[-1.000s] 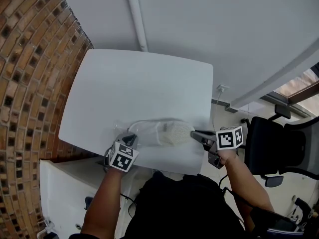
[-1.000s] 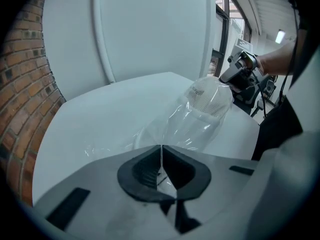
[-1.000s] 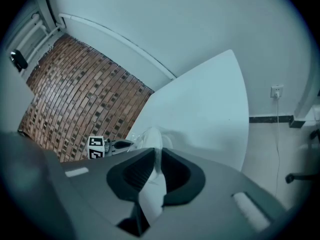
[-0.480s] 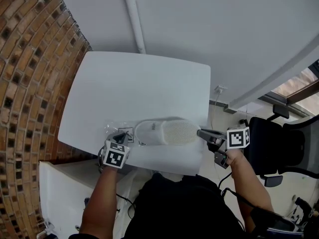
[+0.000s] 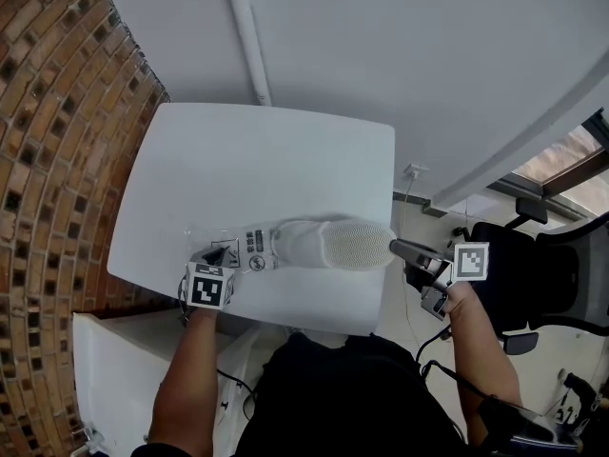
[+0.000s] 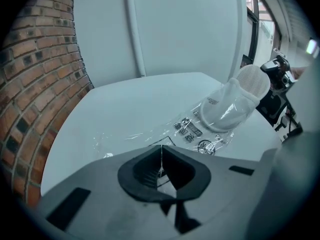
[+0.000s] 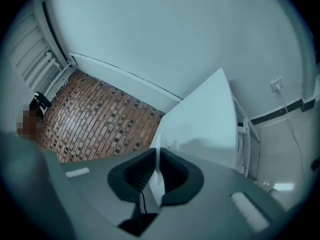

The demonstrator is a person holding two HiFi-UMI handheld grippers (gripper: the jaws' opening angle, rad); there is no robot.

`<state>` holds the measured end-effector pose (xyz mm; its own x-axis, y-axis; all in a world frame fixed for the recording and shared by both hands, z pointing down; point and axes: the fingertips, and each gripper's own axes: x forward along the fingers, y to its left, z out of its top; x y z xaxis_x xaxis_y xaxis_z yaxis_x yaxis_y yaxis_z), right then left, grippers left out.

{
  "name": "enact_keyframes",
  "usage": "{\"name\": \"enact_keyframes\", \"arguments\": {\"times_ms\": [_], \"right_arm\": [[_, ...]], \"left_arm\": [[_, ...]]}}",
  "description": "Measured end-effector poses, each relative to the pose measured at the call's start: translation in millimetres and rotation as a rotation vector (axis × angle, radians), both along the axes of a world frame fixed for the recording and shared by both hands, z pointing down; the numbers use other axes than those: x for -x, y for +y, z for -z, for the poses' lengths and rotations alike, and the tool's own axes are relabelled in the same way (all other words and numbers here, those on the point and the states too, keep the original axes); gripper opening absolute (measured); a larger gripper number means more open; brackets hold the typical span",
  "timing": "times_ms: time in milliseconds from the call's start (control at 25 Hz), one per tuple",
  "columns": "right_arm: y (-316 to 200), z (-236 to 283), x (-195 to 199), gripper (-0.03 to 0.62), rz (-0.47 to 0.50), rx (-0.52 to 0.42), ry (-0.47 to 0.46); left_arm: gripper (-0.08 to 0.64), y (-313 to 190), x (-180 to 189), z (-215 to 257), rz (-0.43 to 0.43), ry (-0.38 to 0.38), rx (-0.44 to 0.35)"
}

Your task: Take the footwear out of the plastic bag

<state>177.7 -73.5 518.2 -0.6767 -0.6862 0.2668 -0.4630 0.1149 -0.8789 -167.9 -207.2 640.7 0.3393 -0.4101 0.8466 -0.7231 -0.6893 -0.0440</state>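
Extraction of the footwear is the step in hand. One white slipper point(image 5: 333, 244) lies on the near part of the surface point(image 5: 257, 160). Its one end is inside the mouth of the plastic bag point(image 5: 243, 252); the larger part, with the dotted sole turned up, is already outside the bag.

At the closed end of the bag, the end far from the slipper, is the left gripper point(image 5: 219, 257). Its jaws are pressed together with the thin clear film pinched between them, so it anchors the bag on the surface.

On the opposite side of the bag, at the free end of the slipper, is the right gripper point(image 5: 400, 250). Its jaws have just been closing. In the right gripper view a thin white edge stands between them, which I judge to be the rim of the slipper, so it is clamped on the slipper. In the left gripper view this free end is raised higher than the bag, and the film wraps only the lower end.

For the next move, I judge that the right gripper must pull further away from the bag until the last part slides out. The left gripper must hold the film firmly, otherwise the bag will follow the slipper.
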Motion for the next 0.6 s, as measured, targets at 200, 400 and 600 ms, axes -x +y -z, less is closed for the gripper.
{"name": "enact_keyframes", "arguments": {"times_ms": [200,400,600], "right_arm": [[6,1,-11,0.028,-0.025,-0.007,0.014],[14,5,-22,0.028,-0.064,-0.013,0.011],[23,13,-32,0.028,-0.088,-0.041,-0.005]], "left_arm": [[0.014,-12,13,-5,0.048,-0.024,0.003],[0.014,-23,30,-5,0.09,-0.043,0.003],[0.012,-30,41,-1,0.147,-0.04,-0.005]]}}
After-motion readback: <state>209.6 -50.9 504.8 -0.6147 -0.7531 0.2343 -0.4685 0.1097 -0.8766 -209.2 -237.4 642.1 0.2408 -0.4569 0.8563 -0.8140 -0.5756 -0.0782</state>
